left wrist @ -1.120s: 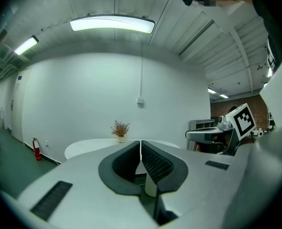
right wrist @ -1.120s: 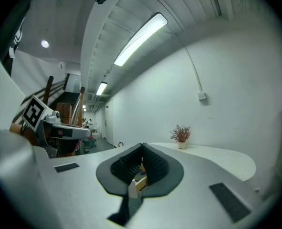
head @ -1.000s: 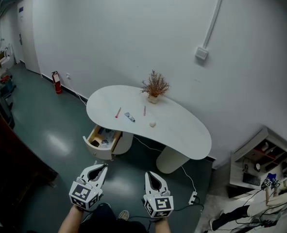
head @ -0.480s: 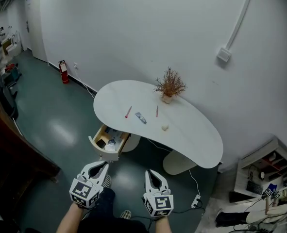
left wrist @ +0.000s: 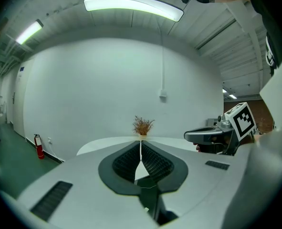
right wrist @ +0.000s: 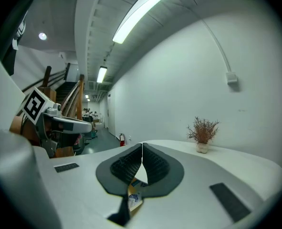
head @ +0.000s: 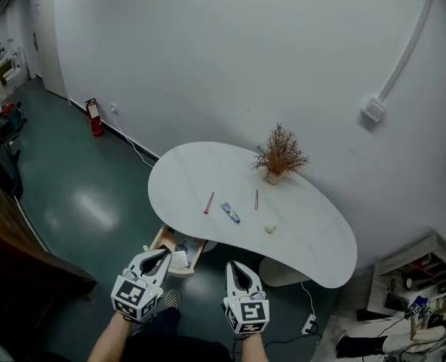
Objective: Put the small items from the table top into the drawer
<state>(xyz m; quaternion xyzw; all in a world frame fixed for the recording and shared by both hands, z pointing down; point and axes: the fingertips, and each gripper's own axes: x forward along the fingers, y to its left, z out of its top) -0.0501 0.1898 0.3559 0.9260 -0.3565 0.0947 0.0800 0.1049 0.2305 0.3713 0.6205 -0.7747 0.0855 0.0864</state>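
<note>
Left gripper: jaws closed, ribbed pads meeting along one thin seam, nothing between them. Beyond the tips, white table with a dried plant in a small pot at its far edge, against the white wall. Right gripper alongside at right, marker cube upright. Fire extinguisher on the floor far left.

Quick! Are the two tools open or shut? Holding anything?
Left tool: shut, holding nothing.
Right tool: shut, holding nothing.
</note>
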